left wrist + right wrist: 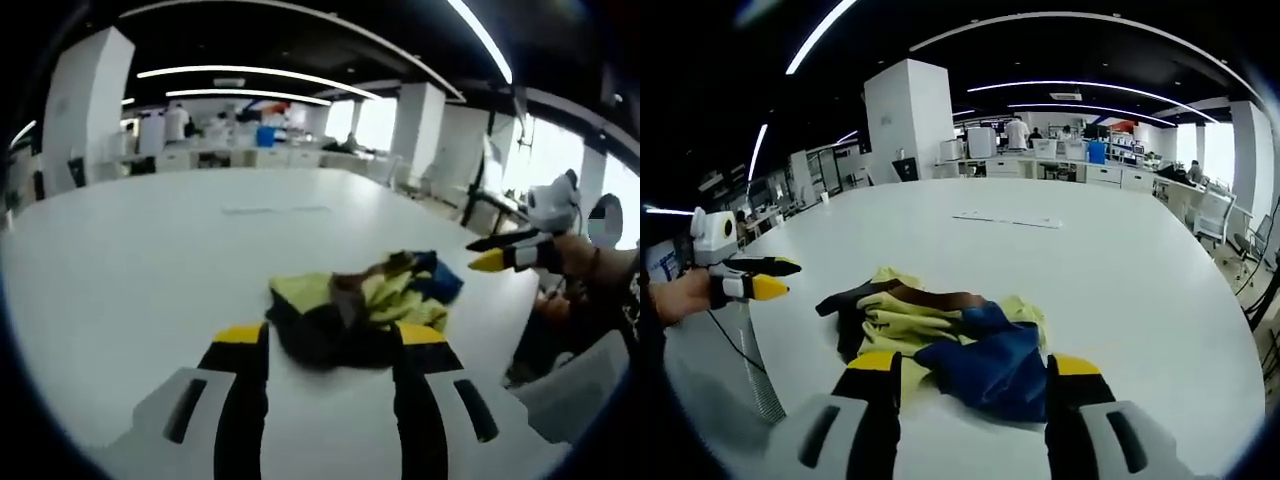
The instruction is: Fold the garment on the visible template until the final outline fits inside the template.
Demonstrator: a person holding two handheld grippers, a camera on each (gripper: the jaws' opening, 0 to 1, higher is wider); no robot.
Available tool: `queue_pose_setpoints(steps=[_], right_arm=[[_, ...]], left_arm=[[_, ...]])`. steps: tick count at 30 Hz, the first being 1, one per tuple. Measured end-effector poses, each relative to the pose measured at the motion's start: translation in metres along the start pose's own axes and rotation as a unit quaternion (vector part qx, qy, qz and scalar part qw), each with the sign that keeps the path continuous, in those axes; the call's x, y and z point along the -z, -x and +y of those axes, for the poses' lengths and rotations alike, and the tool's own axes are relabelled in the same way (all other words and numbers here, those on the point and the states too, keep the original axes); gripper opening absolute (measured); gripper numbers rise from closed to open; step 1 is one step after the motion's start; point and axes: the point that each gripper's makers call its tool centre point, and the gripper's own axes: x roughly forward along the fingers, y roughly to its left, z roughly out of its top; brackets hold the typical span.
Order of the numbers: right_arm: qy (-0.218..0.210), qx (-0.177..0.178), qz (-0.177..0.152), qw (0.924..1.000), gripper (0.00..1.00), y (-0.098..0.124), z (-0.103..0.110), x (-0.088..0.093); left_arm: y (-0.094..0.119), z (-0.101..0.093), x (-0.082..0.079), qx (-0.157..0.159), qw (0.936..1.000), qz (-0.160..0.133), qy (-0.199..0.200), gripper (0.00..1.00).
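A crumpled garment [360, 305] in yellow, dark brown and blue lies in a heap on the white table [150, 270]. My left gripper [332, 338] is open, its yellow-tipped jaws on either side of the heap's dark near edge. In the right gripper view the garment [930, 320] shows its blue part nearest. My right gripper [975, 365] is open, jaws wide on either side of that blue part. A hand holds each gripper in the other's view: the right gripper [505, 255] beyond the heap, the left gripper [755, 280] at the table's left side.
A thin pale flat strip [275, 210] lies farther out on the table, also seen as a flat sheet [1010, 220]. White pillars [905, 120], desks and people stand far behind. The table's edge [1240, 330] curves round at the right, with chairs [1210, 215] past it.
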Motion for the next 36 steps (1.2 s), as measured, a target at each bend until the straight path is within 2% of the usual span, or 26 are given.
queue_pose_setpoints(steps=[10,15,20,22,26,31,36], right_arm=[[-0.012,0.001,0.006,0.9999,0.4,-0.015,-0.002,-0.003],[-0.022,0.002,0.012,0.9997,0.32,-0.023,-0.002,-0.004],[-0.03,0.001,0.028,0.9991,0.3,-0.032,-0.001,-0.002],[-0.036,0.008,0.034,0.9988,0.3,-0.036,-0.003,0.0],[-0.045,0.025,0.045,0.9977,0.29,-0.04,-0.009,0.003],[-0.056,0.038,0.062,0.9958,0.26,-0.043,-0.014,0.008],[-0.086,0.056,0.068,0.9924,0.23,-0.047,-0.018,0.011]], left_arm=[[-0.01,-0.013,0.005,0.024,0.9994,0.02,-0.012,0.37],[-0.016,-0.011,0.008,0.016,0.9988,0.033,-0.031,0.33],[-0.023,-0.01,0.013,0.02,0.9986,0.038,-0.031,0.33],[-0.026,-0.012,0.013,0.027,0.9989,0.035,-0.017,0.32],[-0.032,-0.011,0.018,0.029,0.9986,0.043,-0.014,0.3],[-0.041,-0.013,0.023,0.038,0.9977,0.052,-0.021,0.26],[-0.049,-0.013,0.026,0.039,0.9968,0.058,-0.037,0.23]])
